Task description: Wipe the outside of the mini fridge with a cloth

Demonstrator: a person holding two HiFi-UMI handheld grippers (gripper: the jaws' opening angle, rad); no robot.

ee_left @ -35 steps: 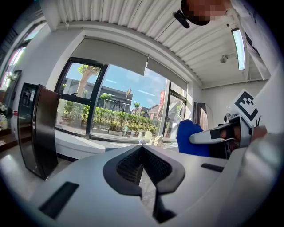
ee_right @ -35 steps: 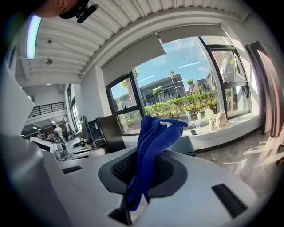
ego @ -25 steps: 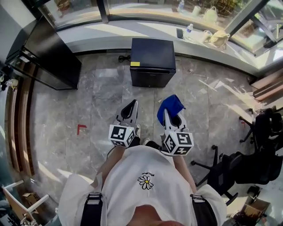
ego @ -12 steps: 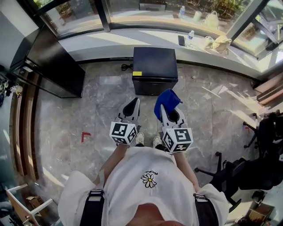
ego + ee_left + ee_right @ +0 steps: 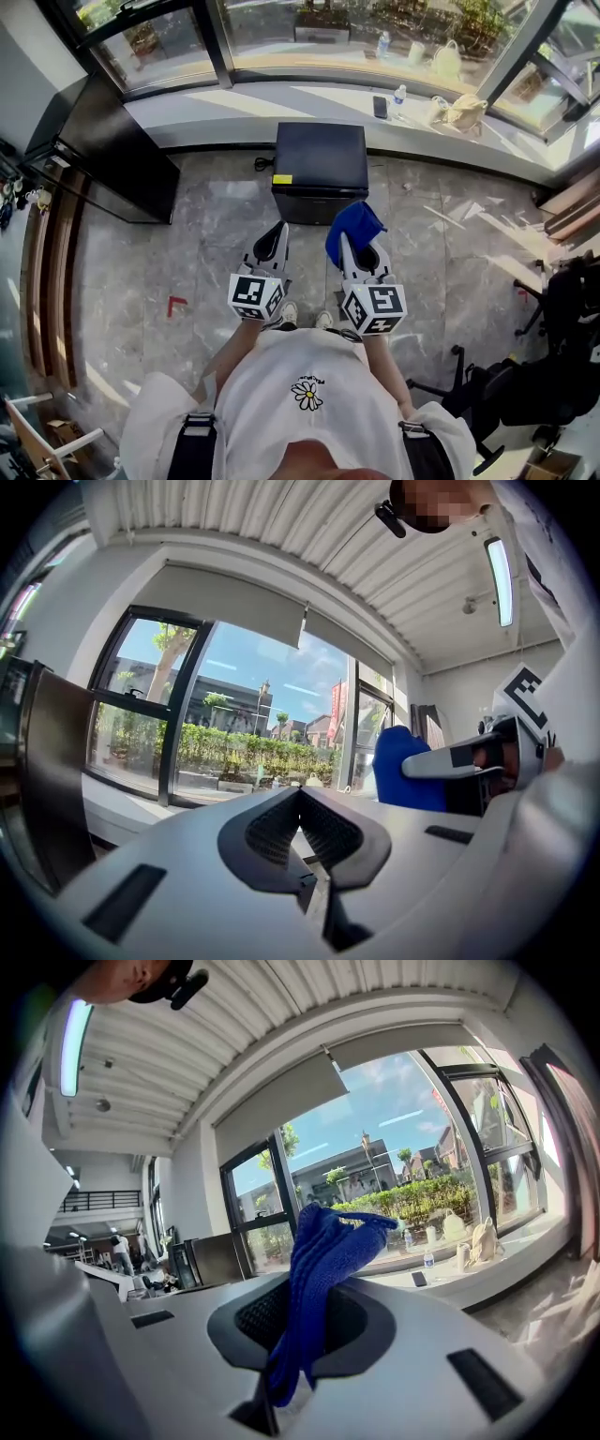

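Observation:
A black mini fridge (image 5: 320, 167) with a yellow sticker stands on the marble floor below the window sill, straight ahead of me. My right gripper (image 5: 348, 239) is shut on a blue cloth (image 5: 352, 228), which bunches up above its jaws just in front of the fridge's lower right corner. In the right gripper view the blue cloth (image 5: 314, 1283) hangs pinched between the jaws. My left gripper (image 5: 278, 232) is shut and holds nothing, close before the fridge front. The left gripper view shows its jaws (image 5: 302, 794) pressed together, pointing up at the windows.
A tall dark cabinet (image 5: 108, 141) stands at the left. The window sill (image 5: 281, 98) carries a phone, a bottle and bags. Black office chairs (image 5: 544, 366) crowd the right side. A red mark (image 5: 174, 304) lies on the floor.
The fridge has come closer in the head view as I stepped toward it. Both grippers now reach nearer its front, the cloth still held in the right one.

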